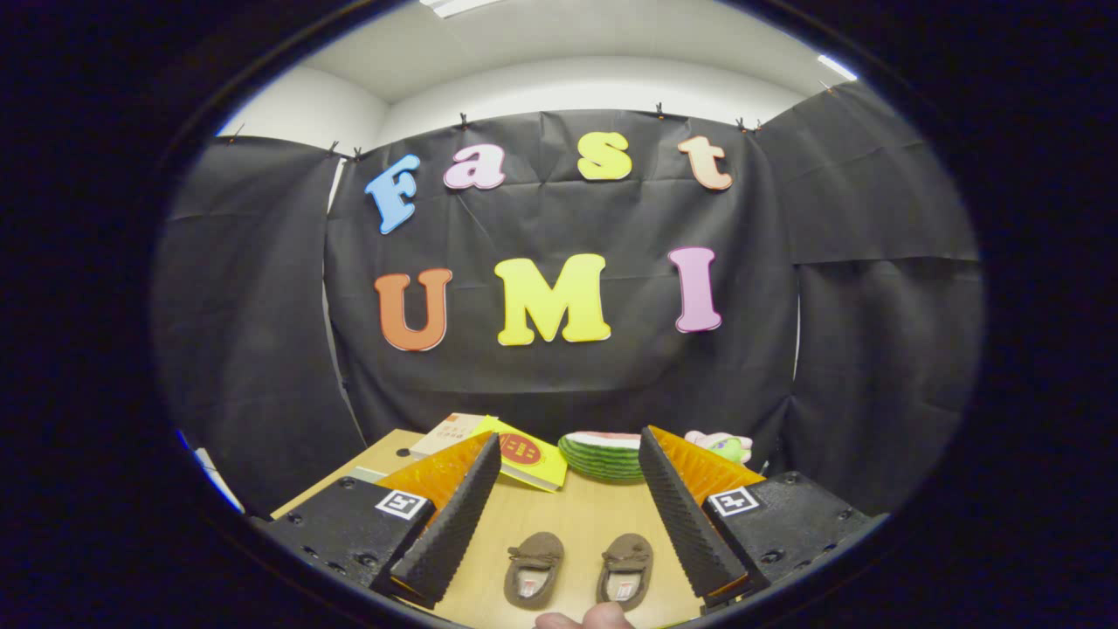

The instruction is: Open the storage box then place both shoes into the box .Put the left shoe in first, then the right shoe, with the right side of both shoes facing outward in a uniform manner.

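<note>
Two small brown moccasin shoes lie side by side on the wooden table, toes pointing away from me: the left one (534, 569) and the right one (625, 570). My gripper (569, 454) is held above the table, its fingers spread wide apart with nothing between them. The shoes sit low between the two fingers, near their bases. A person's fingertips (583, 618) touch the heel end of the right shoe.
Beyond the fingers, at the table's far edge, lie a yellow booklet (527, 458), a pale book (448, 433), a watermelon-slice toy (603, 455) and a pink-and-green plush (723, 445). The wooden table (576, 515) ends at the black cloth wall.
</note>
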Action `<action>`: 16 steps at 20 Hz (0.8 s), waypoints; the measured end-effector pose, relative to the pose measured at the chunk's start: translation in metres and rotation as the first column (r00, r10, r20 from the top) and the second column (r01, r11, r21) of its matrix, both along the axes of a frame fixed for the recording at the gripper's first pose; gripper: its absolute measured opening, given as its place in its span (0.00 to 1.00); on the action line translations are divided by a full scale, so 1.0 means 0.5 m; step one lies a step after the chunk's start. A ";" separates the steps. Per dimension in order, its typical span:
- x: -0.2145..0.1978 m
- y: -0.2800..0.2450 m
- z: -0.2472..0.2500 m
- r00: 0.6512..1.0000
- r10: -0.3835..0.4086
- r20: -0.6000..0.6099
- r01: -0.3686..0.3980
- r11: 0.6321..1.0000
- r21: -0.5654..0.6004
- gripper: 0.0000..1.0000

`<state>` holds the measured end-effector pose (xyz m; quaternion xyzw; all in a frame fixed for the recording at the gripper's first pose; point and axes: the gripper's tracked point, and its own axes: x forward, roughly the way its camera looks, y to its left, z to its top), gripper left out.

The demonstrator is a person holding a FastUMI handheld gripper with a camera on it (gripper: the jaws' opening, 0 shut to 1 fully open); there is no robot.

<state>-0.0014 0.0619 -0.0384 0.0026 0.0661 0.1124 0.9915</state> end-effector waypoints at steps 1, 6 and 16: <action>0.002 0.010 -0.005 1.000 0.012 -0.007 -0.012 1.000 0.000 1.00; -0.002 0.112 -0.059 0.990 0.121 -0.067 -0.120 0.992 0.027 1.00; -0.039 0.291 -0.265 0.906 0.308 -0.290 -0.304 0.951 0.062 1.00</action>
